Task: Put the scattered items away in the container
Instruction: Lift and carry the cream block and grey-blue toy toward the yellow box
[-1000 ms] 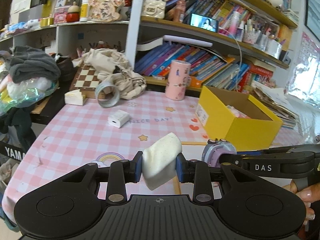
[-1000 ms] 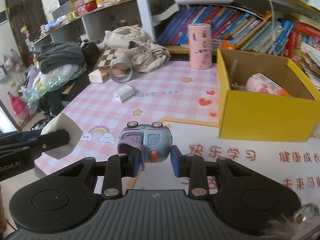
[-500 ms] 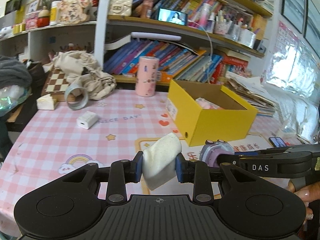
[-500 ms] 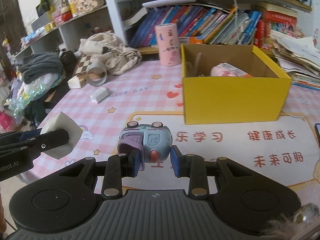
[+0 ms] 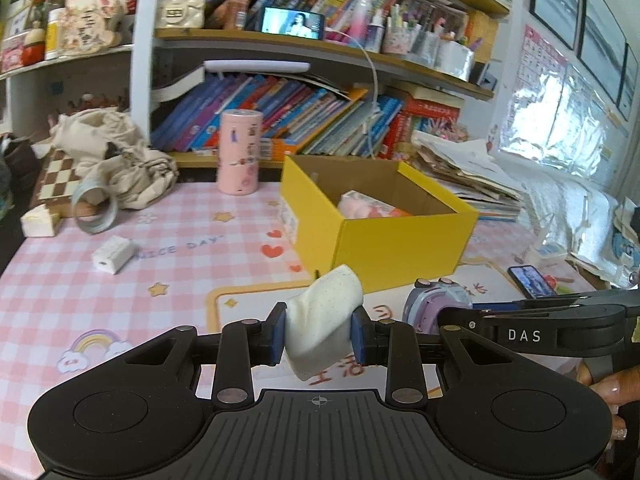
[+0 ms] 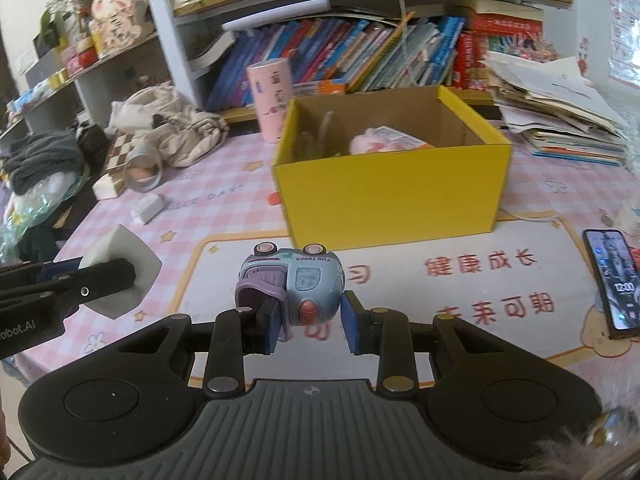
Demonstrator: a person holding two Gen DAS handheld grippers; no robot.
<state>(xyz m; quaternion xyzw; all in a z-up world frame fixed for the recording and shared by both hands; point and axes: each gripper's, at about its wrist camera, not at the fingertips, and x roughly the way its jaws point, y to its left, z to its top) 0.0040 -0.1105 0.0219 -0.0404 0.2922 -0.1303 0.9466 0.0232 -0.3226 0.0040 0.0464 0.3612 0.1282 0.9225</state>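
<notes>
At the far left of the pink checked tablecloth (image 5: 52, 280), items yet to be tidied can be seen: a small cream wedge-shaped block (image 5: 38, 222), a roll of tape (image 5: 96, 210) standing on edge, and a white charger block (image 5: 113, 255) lying flat, all well apart from the box. The tape roll is judged rigid and light, best taken across its rim, though it may roll; the charger looks hard and smooth, so a grip across its flat sides would be safest. Further right, a white speckled sponge wedge (image 5: 324, 320) is clamped between the pads of the left gripper (image 5: 319, 334) and held above the table; it is visibly pinched at the pads, so it is judged soft, very light and unlikely to slip or break. Beside it, a small lilac-and-blue toy truck (image 6: 294, 284) is clamped in the right gripper (image 6: 308, 326); the hard, curved plastic is judged light but slippery, and it is gripped low on its body, so a firm hold would be wise. Ahead and to the right stands the yellow cardboard box (image 6: 392, 196), open at the top, with a pink packet and other pieces already inside; both held items are near its front wall but not yet over it. The cloth and the printed mat (image 6: 480, 280) look smooth and flat. A phone (image 6: 614, 280) lies at the right edge, and crowded bookshelves (image 5: 320, 112) and stacked papers (image 5: 460, 172) close in behind the box.
</notes>
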